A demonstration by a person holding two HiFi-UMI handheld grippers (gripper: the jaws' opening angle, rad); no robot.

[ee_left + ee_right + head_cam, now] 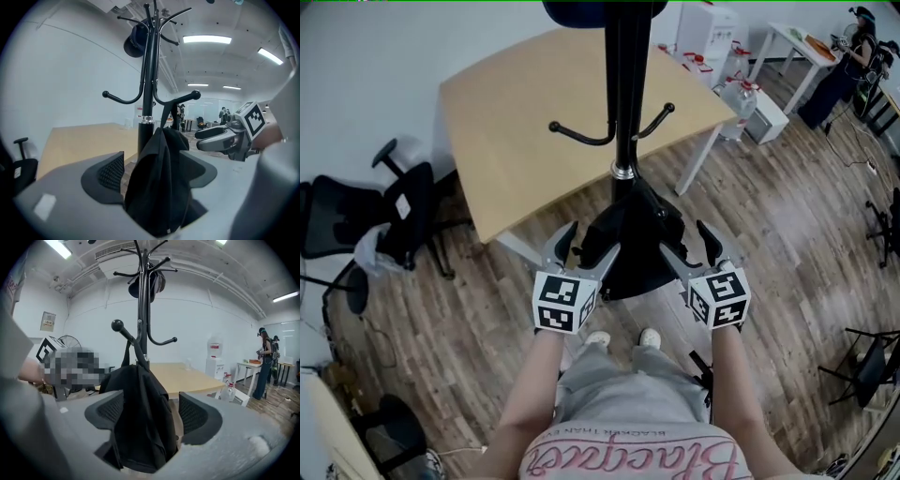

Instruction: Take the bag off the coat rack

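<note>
Far on the left a black office chair (405,211) stands on the wood floor (769,225), next to a pale wooden table (516,131). In front of the table stands the black coat rack (624,94), a tall pole with curved hooks. The black bag (633,234) hangs low on the rack, its strap looped over 1 low hook (123,330) with a round knob on the end. The left gripper (586,251) is at the bag's left side and the right gripper (689,248) is at its right side, so the bag hangs between the 2 grippers. The left gripper's jaws are spread wide and the bag hangs down in the gap between them. Its left pad (111,172) shows just beside the cloth, but the bag covers the other pad, so you cannot tell if that one is touching. The right gripper's jaws are spread wide too, with the bag in the gap. There the bag sits close to the left pad (108,417), and a bit of room shows before the right pad (194,413). Neither gripper is squeezing the bag. Past the table on the right is a white water cooler (710,28), and far off at the right a person (851,66) stands by another table.
</note>
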